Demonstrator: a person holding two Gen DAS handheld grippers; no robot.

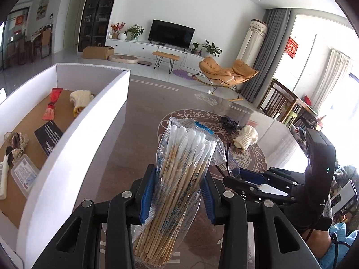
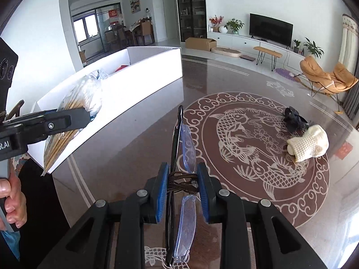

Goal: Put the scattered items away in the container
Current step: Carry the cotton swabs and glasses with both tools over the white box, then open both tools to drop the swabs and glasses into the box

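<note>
Both hands are loaded here. The left tongs (image 1: 177,192) pinch a clear bag of cotton swabs (image 1: 181,179) around its middle, blue pads squeezing the film from both sides. That looks a light, crinkly, slippery load: the wooden sticks inside give stiffness, so the waist is the right place to hold. The bag stands up between the fingers, just right of the white box (image 1: 74,139), not yet over it.

The right tongs (image 2: 182,183) are pressed tight on a pair of glasses (image 2: 181,157) where a brown cord is wound on. Thin lenses, probably fragile, so gentle pressure suits. Lenses jut out ahead and behind.

Left on the counter (image 2: 139,148): a knitted glove (image 2: 308,144) and a dark clump (image 2: 294,117), well apart from both tongs.
</note>
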